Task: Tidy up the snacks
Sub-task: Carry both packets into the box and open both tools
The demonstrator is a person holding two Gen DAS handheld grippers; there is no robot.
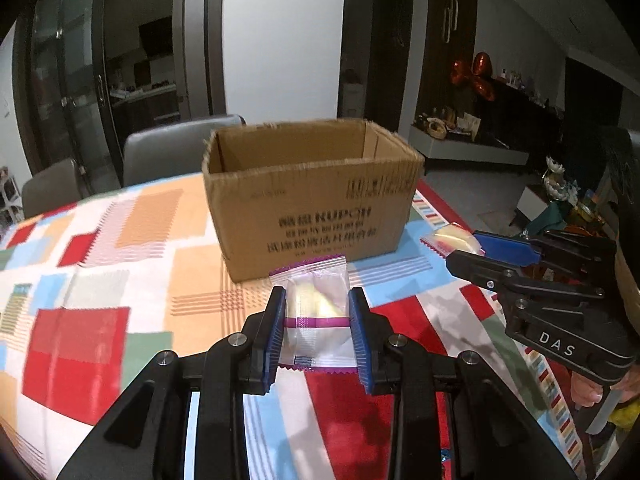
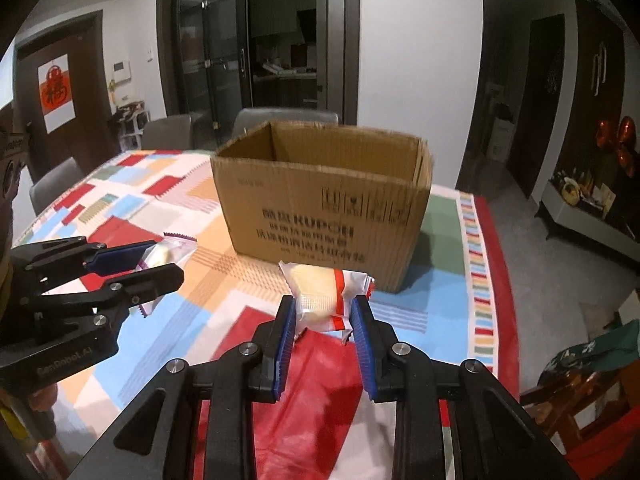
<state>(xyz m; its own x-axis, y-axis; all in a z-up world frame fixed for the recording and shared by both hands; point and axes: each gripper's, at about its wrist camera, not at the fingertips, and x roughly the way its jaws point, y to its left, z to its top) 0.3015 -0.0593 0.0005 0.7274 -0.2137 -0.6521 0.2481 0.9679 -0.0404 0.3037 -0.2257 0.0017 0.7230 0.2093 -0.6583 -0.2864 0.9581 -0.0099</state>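
Observation:
My left gripper (image 1: 318, 300) is shut on a clear snack packet with purple trim (image 1: 316, 304), lifted above the table. My right gripper (image 2: 325, 308) is shut on a clear snack packet with red trim (image 2: 326, 296), also off the table. An open cardboard box (image 1: 312, 200) stands upright on the table just beyond both grippers, its inside showing no contents from here. In the left wrist view the right gripper (image 1: 466, 246) comes in from the right with its packet (image 1: 450, 240). In the right wrist view the left gripper (image 2: 160, 258) and its packet (image 2: 168, 254) appear at left.
A patchwork tablecloth (image 1: 100, 272) in red, orange, blue and white covers the table. Grey chairs (image 1: 176, 152) stand behind the table's far edge. The table's right edge (image 2: 490, 264) drops to the floor, with a chair and clutter (image 2: 592, 364) beyond.

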